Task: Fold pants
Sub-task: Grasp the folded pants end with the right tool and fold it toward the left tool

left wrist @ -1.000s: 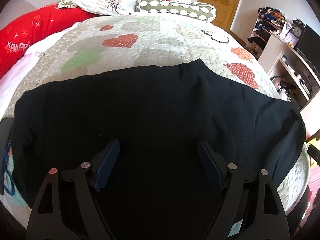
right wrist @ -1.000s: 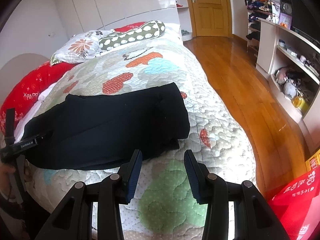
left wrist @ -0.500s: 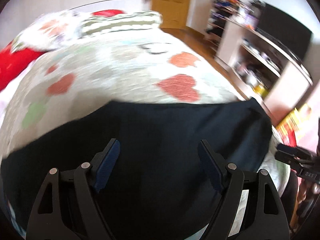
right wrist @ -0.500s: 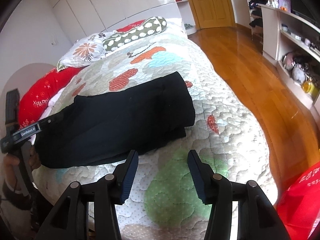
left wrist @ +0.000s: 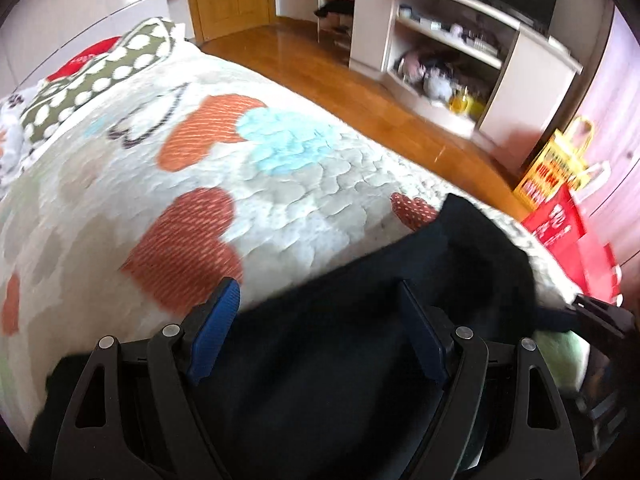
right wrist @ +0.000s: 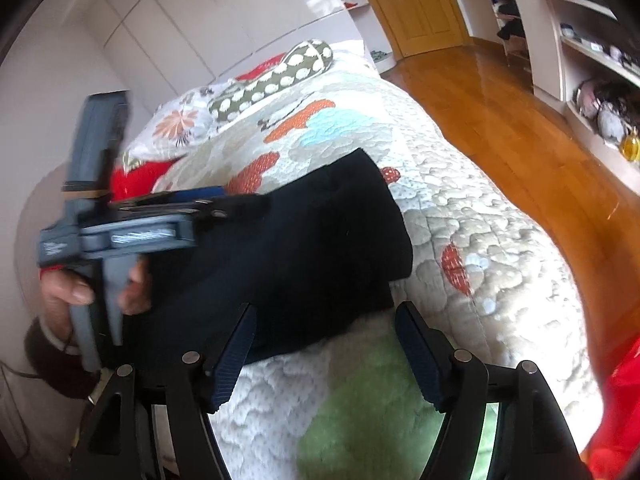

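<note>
Your pants [right wrist: 304, 248] lie folded across the quilt [right wrist: 472, 208], near the bed's foot edge. Your left gripper [left wrist: 320, 332] hangs over them, jaws spread wide and empty; the dark cloth below shows no seam or crease you could read, and its near end is cut off by the frame. Your right gripper [right wrist: 326, 348] is spread too, nothing between its fingers, just off the pants' near edge. In the right view, your blurred left tool hides the pants' far end.
</note>
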`<action>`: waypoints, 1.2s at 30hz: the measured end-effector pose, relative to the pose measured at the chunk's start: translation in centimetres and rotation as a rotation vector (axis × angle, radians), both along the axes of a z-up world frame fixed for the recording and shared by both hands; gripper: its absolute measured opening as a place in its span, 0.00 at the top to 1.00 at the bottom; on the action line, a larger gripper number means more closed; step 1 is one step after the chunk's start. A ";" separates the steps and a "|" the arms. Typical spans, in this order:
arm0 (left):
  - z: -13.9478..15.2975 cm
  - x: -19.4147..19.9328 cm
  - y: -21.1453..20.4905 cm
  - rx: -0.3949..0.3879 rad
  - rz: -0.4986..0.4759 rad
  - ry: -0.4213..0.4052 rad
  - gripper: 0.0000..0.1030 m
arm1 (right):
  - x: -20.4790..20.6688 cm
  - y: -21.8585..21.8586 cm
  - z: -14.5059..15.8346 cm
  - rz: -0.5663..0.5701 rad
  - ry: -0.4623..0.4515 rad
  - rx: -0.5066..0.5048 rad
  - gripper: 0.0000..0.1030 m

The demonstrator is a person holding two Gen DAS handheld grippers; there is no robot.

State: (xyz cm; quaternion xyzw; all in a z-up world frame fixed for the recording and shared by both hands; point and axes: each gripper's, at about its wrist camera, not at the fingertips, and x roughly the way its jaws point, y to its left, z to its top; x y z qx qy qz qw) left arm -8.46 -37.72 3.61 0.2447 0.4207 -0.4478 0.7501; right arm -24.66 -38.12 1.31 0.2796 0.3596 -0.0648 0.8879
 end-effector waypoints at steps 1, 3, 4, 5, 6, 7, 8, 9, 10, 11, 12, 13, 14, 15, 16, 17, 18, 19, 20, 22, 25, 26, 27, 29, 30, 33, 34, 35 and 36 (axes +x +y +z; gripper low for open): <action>-0.6 0.0 -0.7 0.009 -0.001 -0.001 0.22 | 0.1 0.1 -0.1 -0.012 -0.011 -0.004 0.32; -1.1 -0.1 -1.3 0.001 0.005 -0.013 0.22 | 0.6 0.5 -0.2 -0.022 -0.019 -0.025 0.34; -1.1 0.0 -1.2 -0.005 0.010 -0.012 0.22 | 0.8 0.5 -0.2 -0.029 -0.024 -0.036 0.44; -1.0 0.1 -0.9 -0.012 0.017 -0.003 0.22 | 1.0 0.5 -0.2 -0.033 -0.025 -0.043 0.52; -0.7 0.3 -0.5 -0.022 0.034 0.010 0.22 | 1.3 0.4 -0.3 -0.035 -0.029 -0.034 0.67; -0.3 0.5 0.3 -0.034 0.059 0.013 0.22 | 1.6 0.2 -0.3 -0.027 -0.041 0.006 0.74; 0.3 0.8 1.4 -0.049 0.083 0.009 0.22 | 1.8 0.1 0.0 -0.018 -0.052 0.030 0.78; 1.0 1.0 2.7 -0.065 0.107 0.000 0.22 | 1.9 0.2 0.4 -0.011 -0.063 0.034 0.79; 1.8 1.3 4.3 -0.082 0.140 -0.012 0.22 | 2.0 0.6 1.2 -0.005 -0.081 0.013 0.80; 2.8 1.7 6.2 -0.101 0.180 -0.023 0.22 | 2.2 1.1 2.2 0.011 -0.101 -0.010 0.80; 3.7 2.1 8.1 -0.124 0.217 -0.028 0.22 | 2.4 1.6 3.0 0.032 -0.120 -0.020 0.80; 4.4 2.3 9.8 -0.145 0.247 -0.032 0.22 | 2.8 2.3 4.0 0.054 -0.140 -0.031 0.80; 5.1 2.6 11.7 -0.168 0.286 -0.036 0.22 | 3.3 3.2 4.9 0.077 -0.160 -0.048 0.80; 5.8 2.7 14.0 -0.195 0.333 -0.040 0.22 | 3.9 4.1 5.8 0.103 -0.177 -0.065 0.80; 6.5 2.8 16.4 -0.228 0.379 -0.042 0.22 | 4.7 5.4 6.7 0.145 -0.199 -0.081 0.80; 6.8 2.8 18.3 -0.251 0.411 -0.040 0.22 | 5.4 6.6 7.2 0.182 -0.214 -0.087 0.80; 7.1 2.8 20.2 -0.265 0.444 -0.043 0.22 | 6.2 7.9 7.5 0.225 -0.226 -0.088 0.80; 7.3 2.7 22.2 -0.273 0.484 -0.053 0.22 | 7.2 9.8 7.5 0.281 -0.231 -0.083 0.80; 7.3 2.6 23.9 -0.276 0.524 -0.060 0.22 | 8.0 11.2 7.2 0.324 -0.228 -0.073 0.80; 6.7 2.5 26.2 -0.269 0.565 -0.041 0.22 | 10.1 14.9 5.6 0.450 -0.181 -0.029 0.78; 5.6 2.0 27.7 -0.243 0.584 -0.034 0.22 | 10.9 17.3 3.8 0.512 -0.102 0.023 0.65; 5.2 1.7 28.0 -0.236 0.585 -0.031 0.22 | 10.3 17.2 4.0 0.506 -0.121 0.026 0.63; 5.0 1.5 28.0 -0.235 0.582 -0.026 0.22 | 9.6 16.8 4.4 0.493 -0.136 0.018 0.61; 4.2 0.9 28.0 -0.248 0.578 -0.001 0.22 | 8.2 15.1 5.3 0.432 -0.153 -0.015 0.59; 4.0 0.7 28.0 -0.256 0.577 0.014 0.22 | 7.7 14.2 5.4 0.394 -0.151 -0.036 0.58; 3.2 0.4 27.1 -0.269 0.570 0.064 0.22 | 7.5 12.6 4.7 0.316 -0.085 -0.128 0.58; 2.7 0.2 26.5 -0.260 0.568 0.077 0.22 | 7.6 12.3 4.2 0.304 -0.065 -0.138 0.58; 2.3 -0.1 25.9 -0.249 0.562 0.085 0.22 | 7.7 12.1 3.6 0.299 -0.053 -0.137 0.58; 1.9 -0.2 25.2 -0.234 0.552 0.094 0.22 | 8.1 11.9 3.0 0.301 -0.049 -0.128 0.58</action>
